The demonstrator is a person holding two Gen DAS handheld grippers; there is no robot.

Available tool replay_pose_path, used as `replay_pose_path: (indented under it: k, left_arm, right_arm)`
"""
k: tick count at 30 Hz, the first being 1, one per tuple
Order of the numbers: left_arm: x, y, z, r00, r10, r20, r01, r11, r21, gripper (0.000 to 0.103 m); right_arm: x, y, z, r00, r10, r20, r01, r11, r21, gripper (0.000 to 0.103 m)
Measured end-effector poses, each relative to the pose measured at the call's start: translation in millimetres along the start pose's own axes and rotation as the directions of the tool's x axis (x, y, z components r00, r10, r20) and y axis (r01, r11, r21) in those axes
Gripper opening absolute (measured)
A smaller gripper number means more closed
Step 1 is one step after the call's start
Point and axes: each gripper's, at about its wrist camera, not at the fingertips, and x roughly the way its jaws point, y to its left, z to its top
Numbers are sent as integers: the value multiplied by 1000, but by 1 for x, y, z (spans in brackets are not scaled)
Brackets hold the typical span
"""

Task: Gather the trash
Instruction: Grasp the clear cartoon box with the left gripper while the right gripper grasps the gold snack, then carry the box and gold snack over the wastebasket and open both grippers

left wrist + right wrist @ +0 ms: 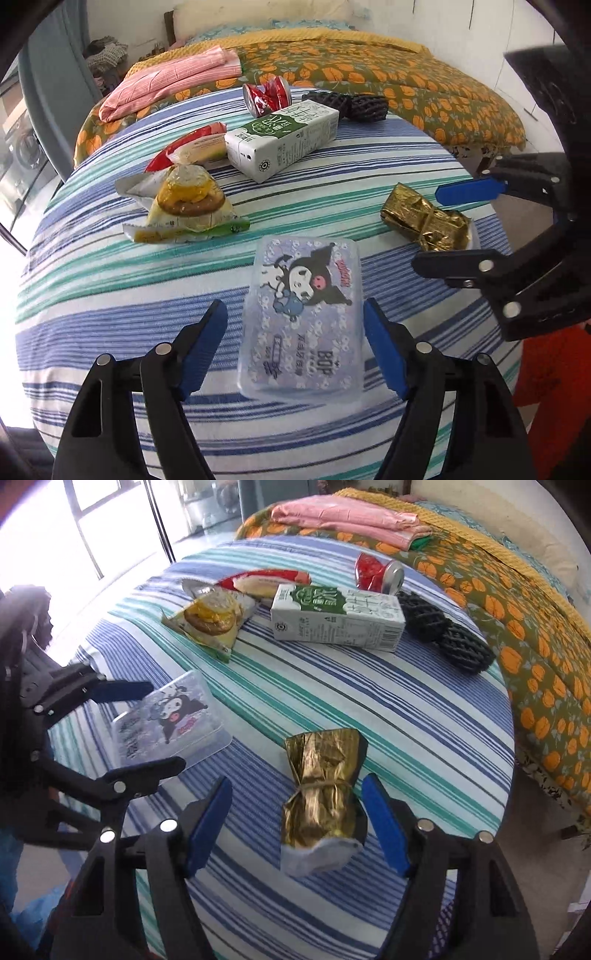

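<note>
Left gripper (295, 354) jaws released, straddling the plastic box (301, 317); right gripper (295, 825) jaws released around the gold wrapper (321, 797) (both on the striped bed).

The clear plastic box (301, 321) with the cartoon character bears the letters "BOP" near its end closest to the left wrist camera, seen upside down there; smaller characters beside them are too blurred to read. A small red word next to the character's head cannot be made out. Beyond this box, the green and white milk carton (282, 142) carries large Chinese characters and fine print, none legible.
</note>
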Motion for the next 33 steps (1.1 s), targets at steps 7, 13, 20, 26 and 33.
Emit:
replay_pose_path:
  k: [7, 13, 20, 26, 33]
  left_arm:
    - [11, -2, 4, 999, -6, -37, 6, 1000, 20, 62]
    - [8, -4, 0, 999, 25, -22, -25, 1000, -10, 61]
    - [5, -1, -5, 999, 37, -16, -38, 998, -50, 61]
    - [2, -1, -7, 999, 36, 0, -36, 995, -88, 61]
    - [-14, -30, -1, 994, -94, 55, 101, 986, -131, 61]
  right_arm:
    - [3, -10, 4, 999, -33, -27, 34, 998, 50, 27]
    - [-1, -15, -1, 1000, -7, -16, 8, 997, 77, 35]
    - [8, -8, 5, 999, -27, -43, 29, 998, 47, 42]
    - [2, -18, -4, 1000, 14, -1, -14, 994, 106, 34]
    - [-55, -64, -52, 976, 108, 190, -157, 951, 265, 33]
